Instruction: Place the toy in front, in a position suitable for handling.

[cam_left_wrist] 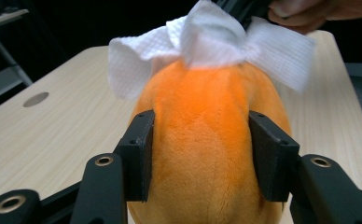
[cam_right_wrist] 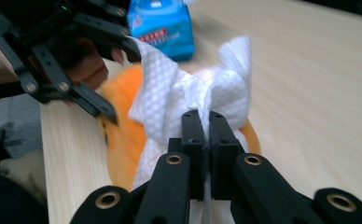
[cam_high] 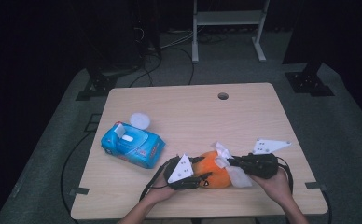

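Left gripper (cam_high: 202,173) clamps orange plush toy (cam_high: 215,169) at table's (cam_high: 193,107) near edge, right gripper (cam_high: 229,162) pinches white wet wipe (cam_high: 233,169) onto its right end, toy's long axis running between them

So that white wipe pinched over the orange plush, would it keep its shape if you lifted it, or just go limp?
The white wipe would probably go limp: it bunches and folds where the right gripper pinches it, and its loose corners droop over the orange plush toy. It looks thin and light, so it should lift easily, though a hard pull might tear it.
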Available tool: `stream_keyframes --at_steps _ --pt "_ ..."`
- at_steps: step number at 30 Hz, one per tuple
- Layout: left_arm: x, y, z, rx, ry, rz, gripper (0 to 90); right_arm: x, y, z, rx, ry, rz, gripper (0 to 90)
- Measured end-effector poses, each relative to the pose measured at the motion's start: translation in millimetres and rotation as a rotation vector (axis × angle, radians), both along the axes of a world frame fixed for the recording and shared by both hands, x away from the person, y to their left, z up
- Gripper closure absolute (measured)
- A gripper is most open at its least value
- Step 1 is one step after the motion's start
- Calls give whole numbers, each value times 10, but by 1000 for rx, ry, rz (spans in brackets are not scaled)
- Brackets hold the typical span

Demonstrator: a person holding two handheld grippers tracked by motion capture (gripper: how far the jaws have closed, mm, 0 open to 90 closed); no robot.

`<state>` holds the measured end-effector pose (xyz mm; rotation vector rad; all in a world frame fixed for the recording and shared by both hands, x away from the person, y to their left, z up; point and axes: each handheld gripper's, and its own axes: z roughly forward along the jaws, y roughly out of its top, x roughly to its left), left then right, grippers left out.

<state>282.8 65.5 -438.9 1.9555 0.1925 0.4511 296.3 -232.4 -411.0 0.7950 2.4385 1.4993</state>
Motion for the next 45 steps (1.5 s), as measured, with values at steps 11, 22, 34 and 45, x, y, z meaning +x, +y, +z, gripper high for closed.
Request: stream_keyframes --at_steps 11,22,34,45 --pt "39 17 27 -21 92 30 208 -106 160 23 3 -29 37 863" --pt "70 84 -7 -1 118 31 400 -28 -13 -22 -83 -5 -51 863" --pt "28 41 11 3 112 34 382 4 31 -3 -26 12 -8 862" --pt "23 16 48 -18 133 30 241 -24 70 -10 11 32 46 861"
